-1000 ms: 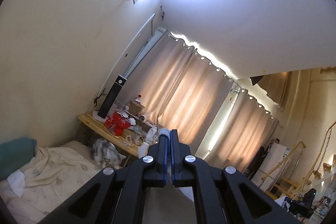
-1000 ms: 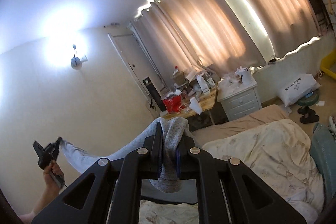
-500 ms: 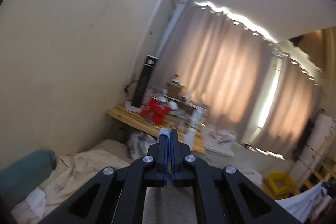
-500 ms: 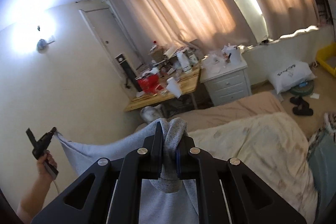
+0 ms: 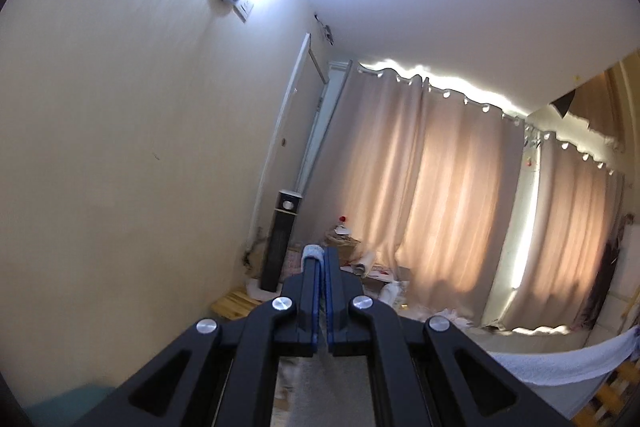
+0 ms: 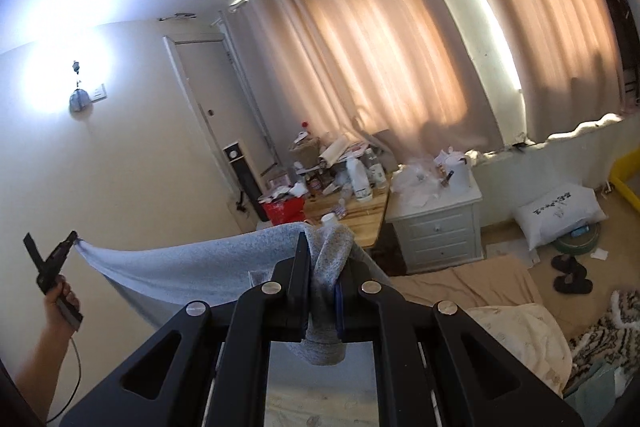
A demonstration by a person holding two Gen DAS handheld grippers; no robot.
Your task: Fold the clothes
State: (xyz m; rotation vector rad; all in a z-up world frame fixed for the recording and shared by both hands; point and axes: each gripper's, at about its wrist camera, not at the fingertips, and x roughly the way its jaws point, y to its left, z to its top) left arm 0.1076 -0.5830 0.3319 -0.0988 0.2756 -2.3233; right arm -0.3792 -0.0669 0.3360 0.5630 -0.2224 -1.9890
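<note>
Now, garment (image 6: 192, 267): grey cloth stretched in the air between both grippers, above the bed (image 6: 516, 331).
Right gripper (image 6: 325, 247): clamped on a bunched grey fold.
Left gripper (image 5: 319, 257): at 9 o'clock in the right view, closed on the cloth's corner.
Desk (image 6: 360, 215): cluttered, 12 o'clock.

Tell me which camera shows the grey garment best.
The right wrist view: the grey garment stretches in the air from the right gripper to the left gripper. The left wrist view shows only a pinched tuft and a blurred strip at its lower right.
</note>
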